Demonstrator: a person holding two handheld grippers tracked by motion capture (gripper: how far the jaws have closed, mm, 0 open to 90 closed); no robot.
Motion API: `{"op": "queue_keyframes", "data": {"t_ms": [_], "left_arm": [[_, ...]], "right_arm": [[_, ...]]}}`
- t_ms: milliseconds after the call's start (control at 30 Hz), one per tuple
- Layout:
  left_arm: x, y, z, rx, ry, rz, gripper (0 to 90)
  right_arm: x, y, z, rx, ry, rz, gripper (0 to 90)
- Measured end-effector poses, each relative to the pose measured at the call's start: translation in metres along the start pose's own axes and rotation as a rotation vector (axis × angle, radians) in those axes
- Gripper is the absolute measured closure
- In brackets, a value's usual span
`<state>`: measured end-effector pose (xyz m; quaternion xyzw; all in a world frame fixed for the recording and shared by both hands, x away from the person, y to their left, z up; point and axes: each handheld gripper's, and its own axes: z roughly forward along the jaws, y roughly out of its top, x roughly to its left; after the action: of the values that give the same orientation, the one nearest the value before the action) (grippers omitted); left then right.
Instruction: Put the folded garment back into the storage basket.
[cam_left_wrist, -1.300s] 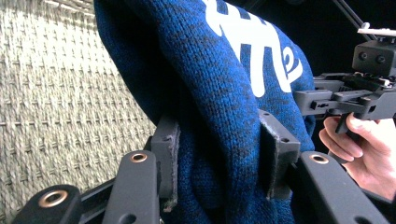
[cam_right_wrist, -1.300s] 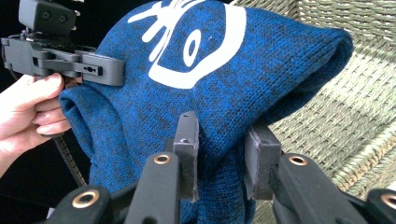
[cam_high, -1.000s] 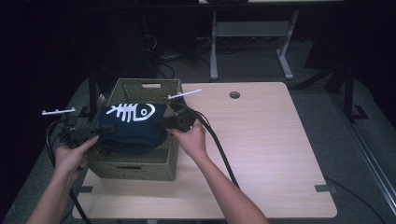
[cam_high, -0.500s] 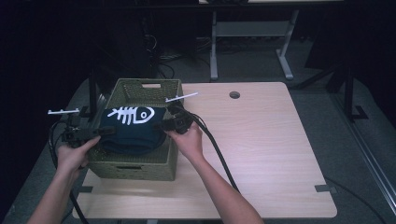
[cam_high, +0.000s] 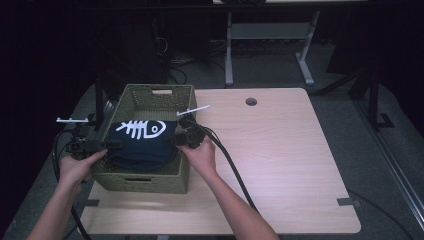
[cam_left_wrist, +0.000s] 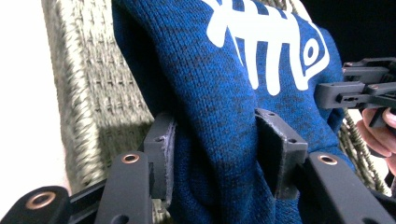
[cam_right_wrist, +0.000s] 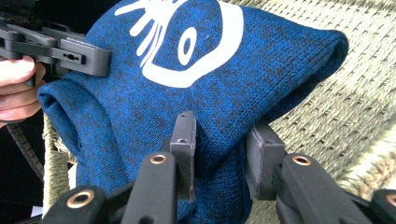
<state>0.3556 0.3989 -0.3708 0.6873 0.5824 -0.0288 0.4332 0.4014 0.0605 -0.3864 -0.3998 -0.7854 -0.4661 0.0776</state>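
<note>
A folded dark blue sweater with a white fish-skeleton print hangs over the green woven basket and partly inside it. My left gripper grips its left end and my right gripper its right end. In the left gripper view the knit fills the gap of my left gripper. Those jaws have just been opening a little, and the pads still press the fold. In the right gripper view my right gripper pinches a fold of the sweater above the basket weave.
The basket stands at the left of a light wooden table, which has a round cable hole near its back edge. Black cables trail from the grippers toward the person. A metal desk frame stands beyond the table.
Both grippers and the sweater have sunk slightly toward the basket, the right side more. The grip on each end stays.
</note>
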Motion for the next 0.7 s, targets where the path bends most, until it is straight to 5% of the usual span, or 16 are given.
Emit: {"op": "queue_keyframes", "data": {"t_ms": [300, 700], "left_arm": [[-0.0004, -0.0007, 0.0001, -0.002, 0.003, 0.013, 52.4], [0.0009, -0.0011, -0.0084, -0.077, 0.039, 0.014, 49.3]], "right_arm": [[0.0012, -0.0003, -0.0001, -0.005, -0.017, -0.015, 65.2], [0.003, 0.003, -0.009, -0.021, -0.082, -0.054, 54.4]]}}
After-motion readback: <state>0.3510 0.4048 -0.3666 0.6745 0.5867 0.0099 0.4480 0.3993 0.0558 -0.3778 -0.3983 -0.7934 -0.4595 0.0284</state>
